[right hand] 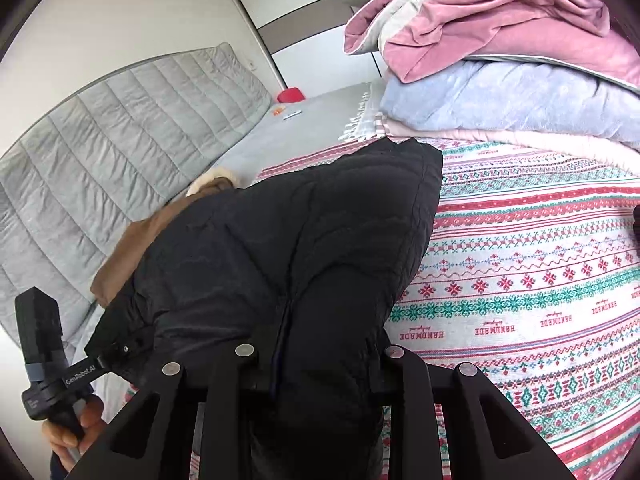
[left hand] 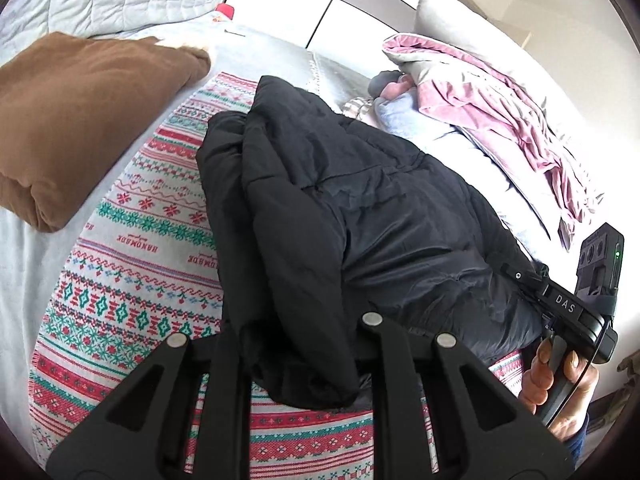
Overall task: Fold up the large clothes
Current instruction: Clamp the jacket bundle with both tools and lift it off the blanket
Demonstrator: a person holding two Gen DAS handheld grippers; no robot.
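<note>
A black puffy jacket (left hand: 360, 200) lies bunched on a patterned red, green and white blanket (left hand: 140, 260) on a bed. In the left wrist view my left gripper (left hand: 304, 332) is shut on a thick fold at the jacket's near edge, and the fabric hangs over the fingers. The right gripper (left hand: 516, 276), held by a hand (left hand: 560, 380), grips the jacket's right side. In the right wrist view my right gripper (right hand: 320, 352) is shut on the jacket (right hand: 280, 240), whose near edge is lifted off the blanket (right hand: 520, 260). The left gripper (right hand: 116, 350) holds the jacket's left corner.
A folded brown garment (left hand: 80, 120) lies left of the jacket, partly hidden behind it in the right wrist view (right hand: 116, 264). Pink and pale blue bedding (right hand: 500, 60) is piled at the far right. A grey quilted headboard (right hand: 100, 160) runs along the left. A small red object (right hand: 290, 95) sits far back.
</note>
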